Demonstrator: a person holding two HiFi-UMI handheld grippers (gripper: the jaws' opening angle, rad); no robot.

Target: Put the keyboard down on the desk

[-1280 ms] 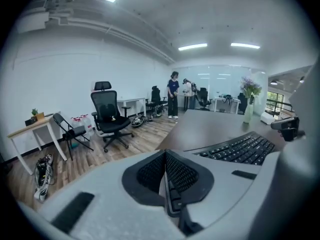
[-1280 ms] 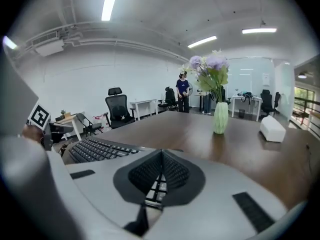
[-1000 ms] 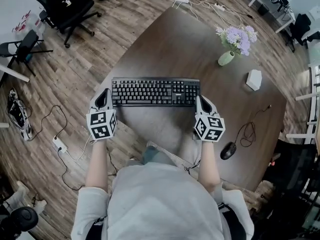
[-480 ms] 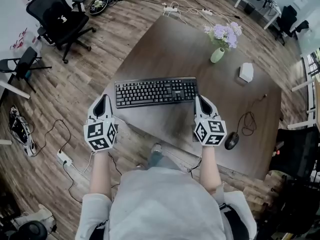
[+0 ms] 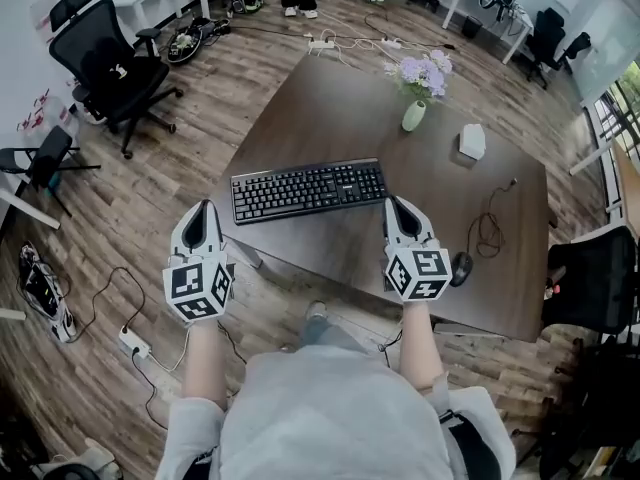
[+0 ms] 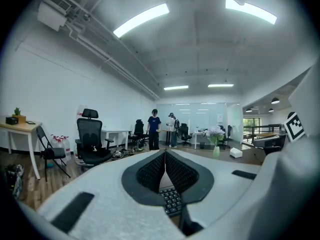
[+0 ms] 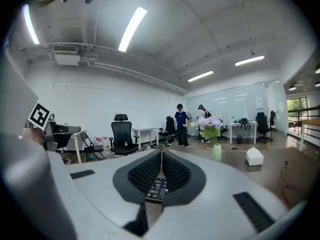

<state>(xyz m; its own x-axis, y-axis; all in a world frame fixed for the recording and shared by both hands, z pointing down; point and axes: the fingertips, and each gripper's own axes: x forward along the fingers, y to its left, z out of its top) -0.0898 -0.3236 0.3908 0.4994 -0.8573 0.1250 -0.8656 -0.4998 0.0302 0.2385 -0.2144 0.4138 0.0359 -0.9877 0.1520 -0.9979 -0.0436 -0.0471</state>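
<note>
Head view: keyboard [image 5: 308, 190] flat on desk [image 5: 420, 163] near front edge, long axis left-right. Right gripper [image 5: 398, 208] just beside its right end. Left gripper [image 5: 205, 211] beyond desk's left corner, farther off. Both jaws pressed together, empty, apparently touching nothing.

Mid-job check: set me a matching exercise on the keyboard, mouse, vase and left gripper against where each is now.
1 keyboard
2 mouse
3 vase
4 left gripper

A upright on the far side of the desk
B on the desk, just right of the right gripper
C flat on the desk, in neither gripper
D shut, off the desk's left corner

Pairs: 1-C, 2-B, 3-A, 4-D
</note>
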